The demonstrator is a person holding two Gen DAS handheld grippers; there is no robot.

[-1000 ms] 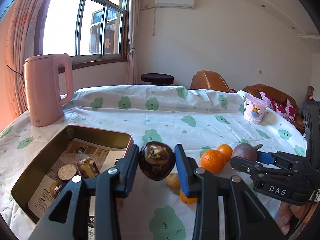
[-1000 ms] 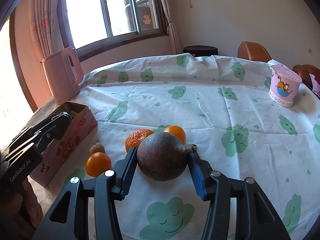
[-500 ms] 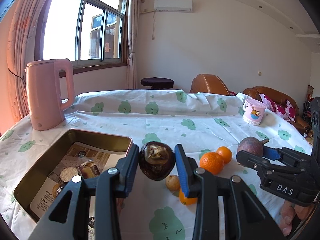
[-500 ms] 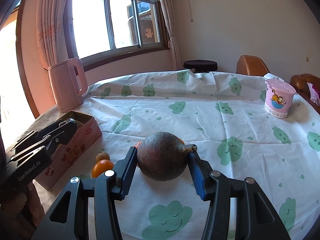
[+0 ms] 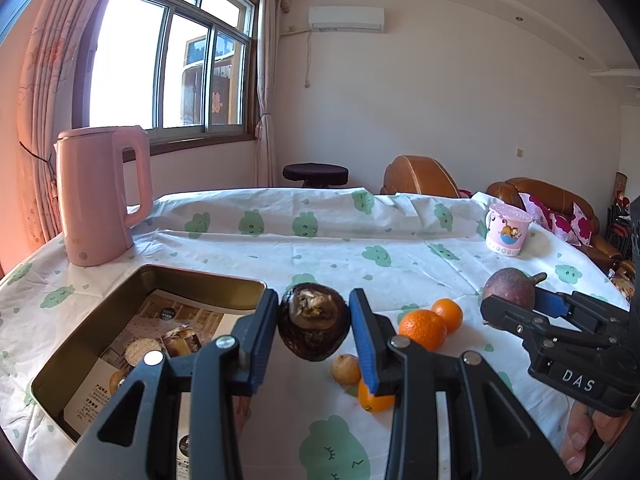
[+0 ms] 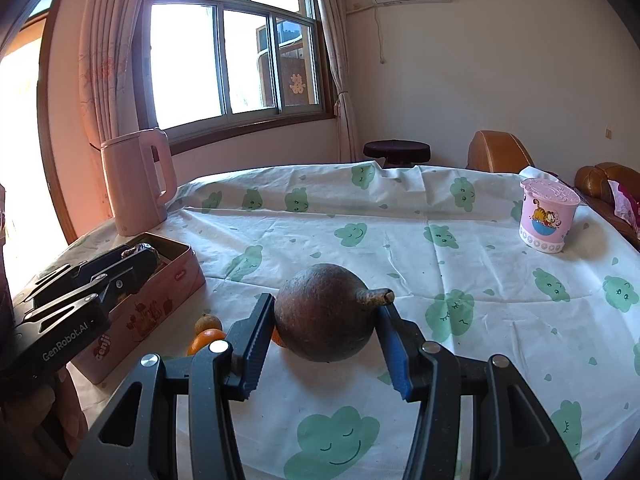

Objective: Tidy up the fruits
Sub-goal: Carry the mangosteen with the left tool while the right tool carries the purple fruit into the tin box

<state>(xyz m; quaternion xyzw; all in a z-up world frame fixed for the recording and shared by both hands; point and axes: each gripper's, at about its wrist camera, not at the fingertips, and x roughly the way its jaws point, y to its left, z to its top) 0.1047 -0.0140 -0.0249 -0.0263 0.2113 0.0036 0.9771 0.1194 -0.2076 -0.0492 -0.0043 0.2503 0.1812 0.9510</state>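
Observation:
My left gripper (image 5: 314, 322) is shut on a dark brown round fruit (image 5: 313, 321) and holds it above the table beside the open tin box (image 5: 200, 280). My right gripper (image 6: 326, 320) is shut on a purple-brown stemmed fruit (image 6: 326, 316), lifted above the cloth; it also shows in the left wrist view (image 5: 509, 290). Two oranges (image 5: 424, 328), a third orange (image 5: 374, 400) and a small tan fruit (image 5: 346, 368) lie on the cloth between the grippers. The tin (image 6: 160, 296) is at the left in the right wrist view.
A pink kettle (image 5: 98, 196) stands behind the tin at the far left. A pink cartoon cup (image 5: 506, 230) stands at the far right of the table (image 5: 320, 240). Chairs, a stool and a sofa lie beyond the table's far edge.
Both grippers have risen with their fruits; the table and the loose oranges now sit lower in view. The right gripper's fruit is higher above the cloth.

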